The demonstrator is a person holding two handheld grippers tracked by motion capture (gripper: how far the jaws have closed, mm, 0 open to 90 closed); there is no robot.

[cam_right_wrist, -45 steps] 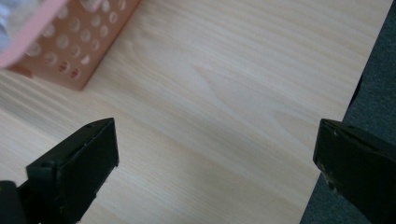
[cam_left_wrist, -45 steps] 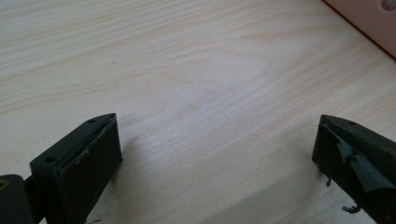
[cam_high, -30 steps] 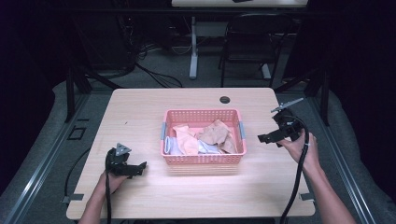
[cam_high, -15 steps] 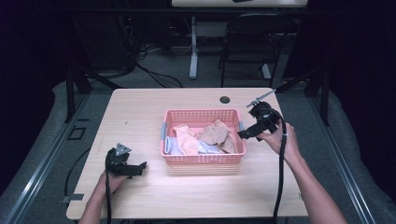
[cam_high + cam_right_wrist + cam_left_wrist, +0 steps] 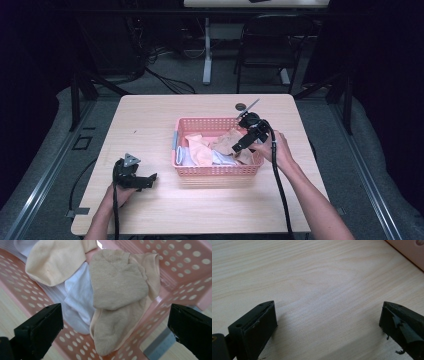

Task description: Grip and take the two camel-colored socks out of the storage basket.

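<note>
Here the right gripper [image 5: 241,145] hangs over the right end of the pink perforated plastic basket [image 5: 200,170] in the middle of the pale wooden table [image 5: 150,115], its jaws spread wide with nothing between them. In the right gripper view, those jaws frame a tan knitted sock [image 5: 117,285] that lies on top of the heap, beside a white sock [image 5: 78,300] and a cream-coloured sock [image 5: 53,261]. The left gripper [image 5: 145,180] rests low on the table near the front left, well apart from the basket, its jaws also wide and empty above bare wood.
</note>
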